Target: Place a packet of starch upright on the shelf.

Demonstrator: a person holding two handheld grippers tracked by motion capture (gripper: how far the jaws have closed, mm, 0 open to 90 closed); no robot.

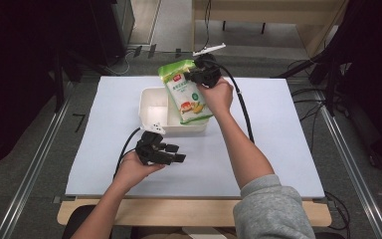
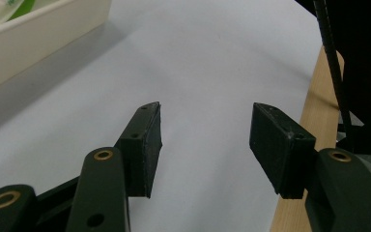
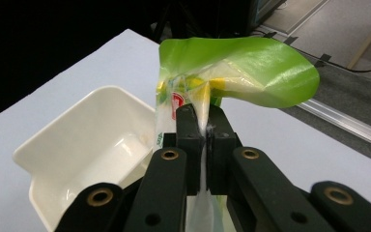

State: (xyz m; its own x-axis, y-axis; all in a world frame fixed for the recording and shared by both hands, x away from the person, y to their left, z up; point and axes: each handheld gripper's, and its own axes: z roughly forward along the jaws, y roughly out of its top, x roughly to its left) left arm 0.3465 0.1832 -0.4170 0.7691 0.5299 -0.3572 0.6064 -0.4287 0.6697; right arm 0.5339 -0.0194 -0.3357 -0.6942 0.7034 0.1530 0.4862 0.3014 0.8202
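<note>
A green and clear snack bag point(image 1: 184, 92) with a red logo hangs tilted over the right part of a white plastic bin point(image 1: 150, 105), its lower end down at the bin's right side. My right gripper point(image 1: 196, 75) is shut on the bag's upper edge; in the right gripper view the two jaws pinch the clear film of the bag point(image 3: 232, 67) together, with the bin point(image 3: 77, 150) below and left. My left gripper point(image 1: 176, 153) rests low near the table's front, in front of the bin, open with nothing between its jaws point(image 2: 203, 145).
A white board point(image 1: 278, 129) covers the table, with a wooden strip point(image 1: 179, 211) along its front edge. Black cables point(image 1: 242, 107) trail from both grippers. Metal rails point(image 1: 343, 149) run along the floor on both sides.
</note>
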